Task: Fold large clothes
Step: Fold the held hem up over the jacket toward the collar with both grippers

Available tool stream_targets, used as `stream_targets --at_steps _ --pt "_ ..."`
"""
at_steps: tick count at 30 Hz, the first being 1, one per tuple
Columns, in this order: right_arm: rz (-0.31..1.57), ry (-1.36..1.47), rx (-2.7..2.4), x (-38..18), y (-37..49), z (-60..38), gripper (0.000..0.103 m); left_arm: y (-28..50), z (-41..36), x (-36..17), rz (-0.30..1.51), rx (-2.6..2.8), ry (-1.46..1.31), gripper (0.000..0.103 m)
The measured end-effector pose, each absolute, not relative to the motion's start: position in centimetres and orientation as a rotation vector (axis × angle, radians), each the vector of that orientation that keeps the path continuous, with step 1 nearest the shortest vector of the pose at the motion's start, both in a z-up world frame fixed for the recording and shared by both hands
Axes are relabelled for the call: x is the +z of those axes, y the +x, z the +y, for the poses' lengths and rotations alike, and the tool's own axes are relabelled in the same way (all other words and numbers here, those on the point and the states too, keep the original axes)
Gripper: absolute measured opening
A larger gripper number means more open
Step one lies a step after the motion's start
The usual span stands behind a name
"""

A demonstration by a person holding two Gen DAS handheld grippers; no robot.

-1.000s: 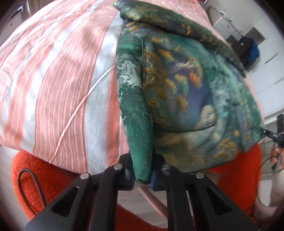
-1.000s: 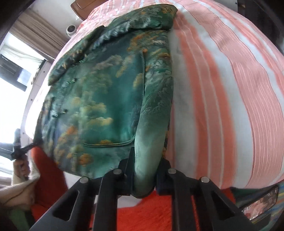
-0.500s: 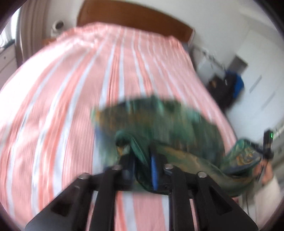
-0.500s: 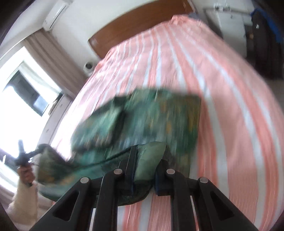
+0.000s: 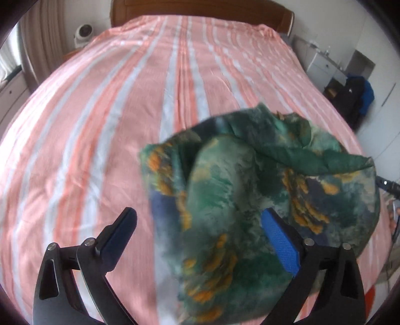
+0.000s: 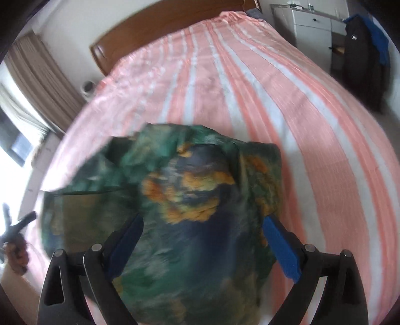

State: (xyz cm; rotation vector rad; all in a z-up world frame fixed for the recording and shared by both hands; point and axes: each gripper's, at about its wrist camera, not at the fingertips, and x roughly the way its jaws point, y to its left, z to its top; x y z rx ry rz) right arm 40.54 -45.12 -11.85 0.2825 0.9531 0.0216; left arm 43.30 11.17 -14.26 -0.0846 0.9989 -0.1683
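Note:
A large green garment (image 5: 250, 205) with orange and blue print lies folded over itself on the near part of the bed; it also fills the right wrist view (image 6: 180, 220). My left gripper (image 5: 200, 217) is open, its jaws wide apart around a raised fold of the cloth, not pinching it. My right gripper (image 6: 202, 225) is open too, its jaws spread over the garment's near edge. The blue pads (image 5: 280, 240) are bare. The other gripper shows small at each view's edge (image 6: 15, 225).
The bed has a pink and white striped cover (image 5: 112, 112) and a wooden headboard (image 5: 200, 10). A white cabinet (image 6: 312, 22) and dark hanging clothes (image 6: 362, 50) stand to the right. Curtains (image 6: 37, 82) and a window are to the left.
Both grippers lifted the garment's near edge, carried it forward over the rest, then opened and let it go. The garment now lies folded on the bed.

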Motion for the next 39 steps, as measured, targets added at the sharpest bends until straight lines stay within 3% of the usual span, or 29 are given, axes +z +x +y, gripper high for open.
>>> stream_targets --at_steps 1,2,3,5,12,17,21,24,25,27,32,39 --pt "0.975 0.284 0.014 -12.7 41.3 -44.9 0.096 43.4 10.4 -14.6 0.999 -0.179 -0.064 0.049" --pt "0.988 0.282 0.023 -13.4 41.4 -44.7 0.089 43.3 9.7 -14.9 1.016 -0.180 -0.037 0.011" --pt "0.998 0.260 0.032 -13.9 41.7 -44.3 0.055 43.1 9.3 -14.9 1.021 -0.167 -0.013 0.011" --pt "0.968 0.126 -0.047 -13.6 41.2 -42.9 0.018 41.6 8.5 -13.3 0.959 -0.147 0.073 0.009" --pt "0.725 -0.117 -0.065 -4.6 39.1 -39.8 0.015 43.0 9.1 -5.2 0.733 -0.116 0.092 0.009" --pt "0.584 -0.101 -0.139 -1.5 44.0 -40.3 0.015 50.5 8.5 -6.9 0.675 0.024 0.074 0.009" --pt "0.611 -0.079 -0.168 -5.6 49.7 -41.3 0.015 55.7 7.5 -14.7 0.768 0.096 0.190 0.010" --pt "0.778 -0.134 -0.172 -13.6 53.4 -41.5 0.018 56.3 7.0 -21.8 0.842 0.083 0.252 0.013" --pt "0.851 -0.109 -0.147 -17.1 54.1 -42.0 0.019 56.0 7.0 -22.3 0.811 0.082 0.232 0.013" --pt "0.804 -0.044 -0.142 -19.6 53.5 -42.7 0.020 55.9 7.8 -22.3 0.778 0.070 0.175 0.015" --pt "0.747 0.006 -0.137 -19.8 52.8 -43.8 0.025 56.6 10.3 -22.6 0.826 -0.004 0.010 0.022" --pt "0.734 0.004 -0.144 -19.6 52.4 -43.3 0.025 56.8 9.3 -22.8 0.815 0.029 0.049 0.025"
